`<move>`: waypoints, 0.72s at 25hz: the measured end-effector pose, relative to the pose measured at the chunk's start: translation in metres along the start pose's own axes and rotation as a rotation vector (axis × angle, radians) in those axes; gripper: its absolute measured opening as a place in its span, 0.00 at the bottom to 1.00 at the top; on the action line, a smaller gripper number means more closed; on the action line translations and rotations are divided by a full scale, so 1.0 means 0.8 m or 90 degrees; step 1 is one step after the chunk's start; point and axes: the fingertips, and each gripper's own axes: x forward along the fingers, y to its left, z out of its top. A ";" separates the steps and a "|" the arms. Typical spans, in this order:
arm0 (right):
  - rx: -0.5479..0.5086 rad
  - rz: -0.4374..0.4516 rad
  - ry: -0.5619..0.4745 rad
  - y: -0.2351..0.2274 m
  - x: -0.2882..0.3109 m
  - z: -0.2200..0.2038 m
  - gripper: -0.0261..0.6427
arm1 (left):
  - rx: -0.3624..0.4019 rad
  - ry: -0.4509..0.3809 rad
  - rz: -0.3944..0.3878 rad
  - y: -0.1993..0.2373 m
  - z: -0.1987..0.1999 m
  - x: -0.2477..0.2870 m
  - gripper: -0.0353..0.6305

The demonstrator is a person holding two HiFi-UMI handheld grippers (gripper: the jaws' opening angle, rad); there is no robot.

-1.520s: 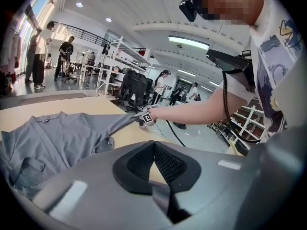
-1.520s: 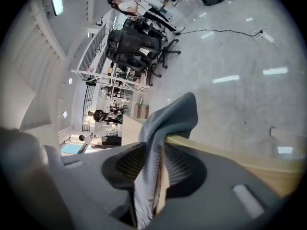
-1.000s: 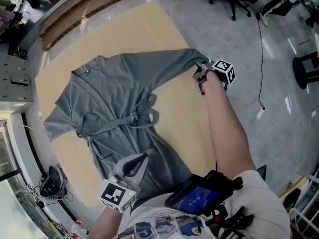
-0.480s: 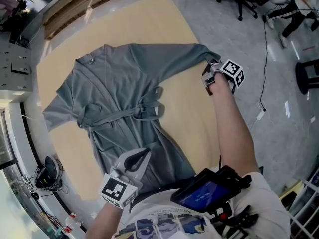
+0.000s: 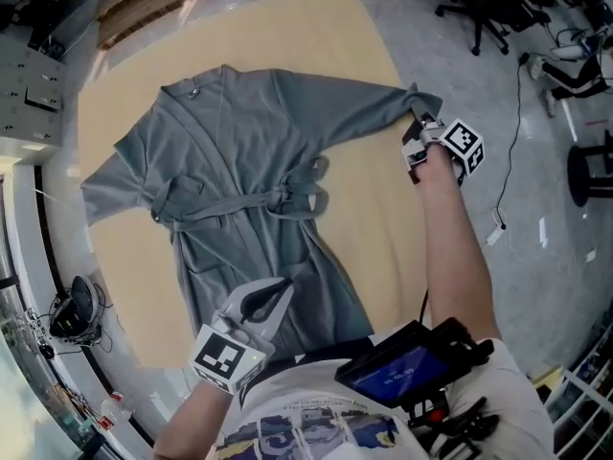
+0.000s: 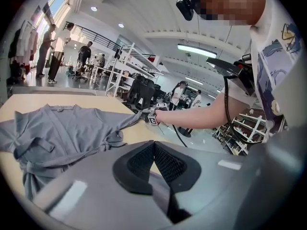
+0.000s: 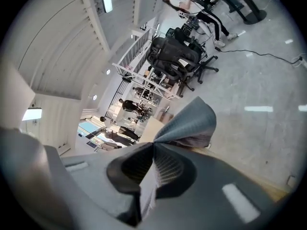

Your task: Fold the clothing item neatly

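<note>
Grey robe (image 5: pixel 239 171) lay spread flat, front up, on tan table (image 5: pixel 383 247), belt (image 5: pixel 225 206) tied at waist. One sleeve (image 5: pixel 345 113) stretched toward table's right edge; there right gripper (image 5: pixel 419 134) was clamped on cuff (image 5: pixel 414 99), cloth fanning out past closed jaws. Near robe's lower hem, left gripper (image 5: pixel 263 305) had jaws pressed together, no cloth seen between them

**White printed T-shirt, chest device, grey claws**

A white short-sleeved T-shirt (image 5: pixel 287 434) printed with blue and yellow comic panels is worn. A black box-shaped device with a blue screen (image 5: pixel 393 374) is carried at the chest, with a thin black cable (image 6: pixel 224 104) beside it. The grey plastic left claw (image 5: pixel 284 284) and grey plastic right claw (image 5: pixel 415 123) are each fitted with ribbed black pads (image 6: pixel 168 164) and a white cube of black square markers (image 5: pixel 463 148).
</note>
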 end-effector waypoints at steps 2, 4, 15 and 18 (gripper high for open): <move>-0.012 0.009 0.006 0.015 0.004 -0.002 0.06 | 0.000 -0.008 0.005 0.000 0.004 -0.004 0.06; -0.028 0.019 0.017 0.032 0.010 -0.010 0.06 | -0.003 -0.016 0.011 0.003 0.006 -0.010 0.06; -0.103 0.085 0.085 0.122 0.041 -0.082 0.06 | -0.027 -0.045 0.042 0.011 -0.010 -0.043 0.06; -0.119 0.107 0.110 0.150 0.051 -0.114 0.06 | -0.032 -0.053 0.056 0.015 -0.020 -0.058 0.06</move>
